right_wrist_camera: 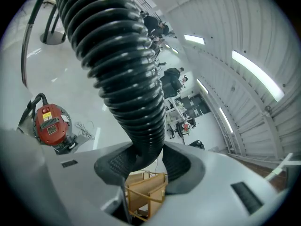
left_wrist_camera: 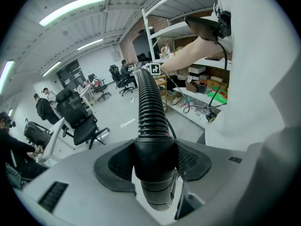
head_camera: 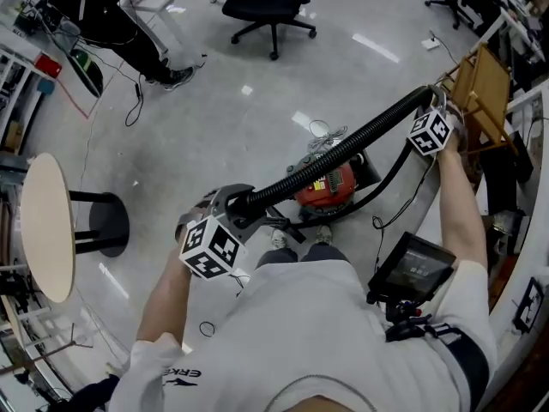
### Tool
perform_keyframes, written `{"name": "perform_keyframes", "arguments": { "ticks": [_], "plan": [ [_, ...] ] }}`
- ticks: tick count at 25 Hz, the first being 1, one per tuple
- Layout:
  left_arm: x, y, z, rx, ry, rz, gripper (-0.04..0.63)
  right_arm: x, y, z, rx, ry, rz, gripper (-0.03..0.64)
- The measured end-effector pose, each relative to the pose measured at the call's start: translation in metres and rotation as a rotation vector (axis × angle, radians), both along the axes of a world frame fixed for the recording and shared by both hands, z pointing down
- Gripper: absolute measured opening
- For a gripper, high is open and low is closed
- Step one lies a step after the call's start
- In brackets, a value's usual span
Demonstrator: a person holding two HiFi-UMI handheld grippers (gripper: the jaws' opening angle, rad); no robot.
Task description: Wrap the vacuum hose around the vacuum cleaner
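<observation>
Vacuum hose (head_camera: 343, 148): black and ribbed, lifted clear of the floor; it spans in a raised diagonal from the left gripper up to the right gripper, passing above the vacuum cleaner.
Left gripper (head_camera: 236, 204): jaws clamped on the hose's smooth black end cuff; in the left gripper view (left_wrist_camera: 155, 161) both pads press the cuff's sides and the ribbed length runs away from the camera.
Right gripper (head_camera: 436, 101): jaws closed on the ribbed section further along; in the right gripper view (right_wrist_camera: 148, 161) the pads pinch the ribs from both sides and the hose (right_wrist_camera: 117, 65) rises up across the frame.
Arms: left bent in close to the body, right stretched out ahead.
Vacuum cleaner (head_camera: 324, 187): red canister body, standing on the floor (head_camera: 257, 101) just ahead of the person's shoes, below the middle of the hose span; also seen low at the left in the right gripper view (right_wrist_camera: 49, 124).
Thin black line: curves from near the right gripper down to the cleaner; cannot tell what it is.
White cord (head_camera: 322, 131): loose coil on the floor just beyond the cleaner.
Wooden frame (head_camera: 480, 88): beside the right gripper, towards the floor's right edge by the shelving.
Round table (head_camera: 47, 226): near the floor's left edge, well apart from the cleaner.
Office chair (head_camera: 270, 3): black, at the floor's far edge.
</observation>
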State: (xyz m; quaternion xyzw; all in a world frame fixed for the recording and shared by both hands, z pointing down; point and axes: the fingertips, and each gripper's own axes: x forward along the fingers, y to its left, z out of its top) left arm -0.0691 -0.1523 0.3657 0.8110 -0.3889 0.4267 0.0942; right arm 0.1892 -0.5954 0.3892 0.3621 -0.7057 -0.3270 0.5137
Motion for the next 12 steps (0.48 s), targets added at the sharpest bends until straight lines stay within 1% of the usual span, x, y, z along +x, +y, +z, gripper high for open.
{"name": "perform_keyframes", "arguments": {
  "ticks": [6,12],
  "plan": [
    [-0.008,-0.009,0.005,-0.034,0.003,-0.130,0.225,-0.068,-0.036,0.027,-0.041,-0.011,-0.126,0.176],
    [-0.011,0.000,0.009,-0.084,0.020,-0.286,0.227,-0.146,-0.046,0.061,-0.098,-0.007,-0.275,0.176]
  ]
}}
